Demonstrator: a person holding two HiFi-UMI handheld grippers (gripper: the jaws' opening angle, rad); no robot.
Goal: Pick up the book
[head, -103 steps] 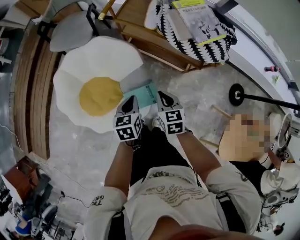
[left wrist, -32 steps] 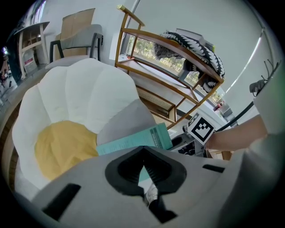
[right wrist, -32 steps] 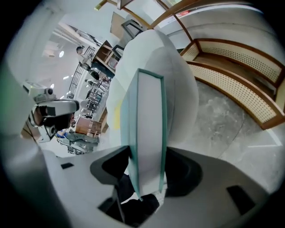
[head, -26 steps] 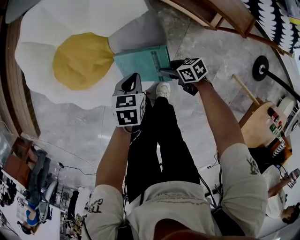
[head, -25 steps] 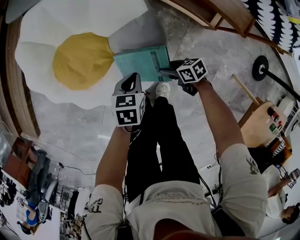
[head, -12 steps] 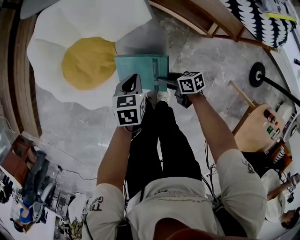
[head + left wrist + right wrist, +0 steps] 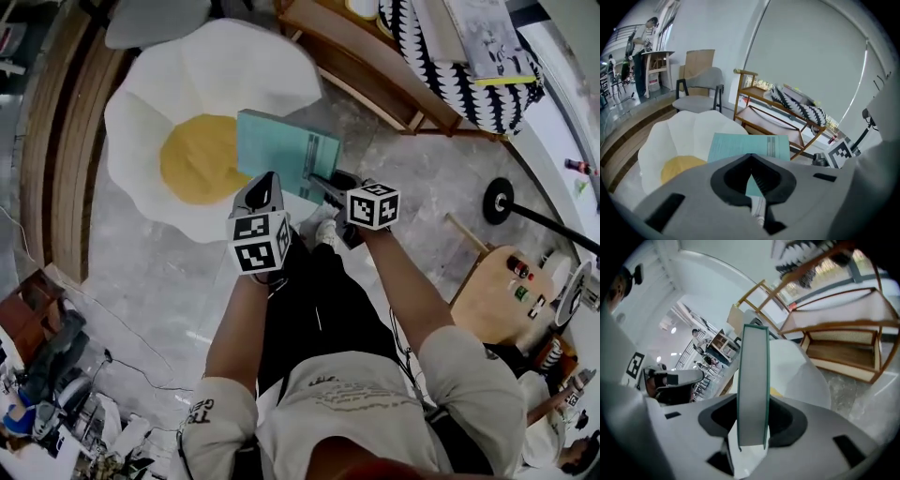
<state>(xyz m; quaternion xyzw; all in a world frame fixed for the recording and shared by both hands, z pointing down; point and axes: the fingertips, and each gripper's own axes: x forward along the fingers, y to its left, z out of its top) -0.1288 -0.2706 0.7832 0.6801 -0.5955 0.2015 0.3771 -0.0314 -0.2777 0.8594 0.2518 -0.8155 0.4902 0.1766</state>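
Observation:
The teal book [image 7: 281, 148] hangs tilted above the floor, over the edge of the fried-egg rug [image 7: 202, 122]. My right gripper [image 7: 321, 185] is shut on its near edge. In the right gripper view the book [image 7: 753, 376] stands edge-on, clamped between the jaws of the right gripper [image 7: 752, 427]. My left gripper [image 7: 266, 181] floats just left of the book, apart from it, shut and holding nothing. In the left gripper view the jaws of the left gripper [image 7: 751, 164] meet, and the book's teal cover [image 7: 740, 146] shows beyond them.
A wooden rack [image 7: 375, 66] at the top carries a black-and-white cushion [image 7: 469, 89] with another book [image 7: 483, 37] on it. A grey chair [image 7: 155, 19] stands top left, wooden steps [image 7: 56, 141] run down the left. A round wooden stool [image 7: 497, 300] and a black stand base [image 7: 497, 202] are on the right.
Both grippers have risen. The book, flat on the floor a second ago, has come up with the right gripper and now tilts in the air.

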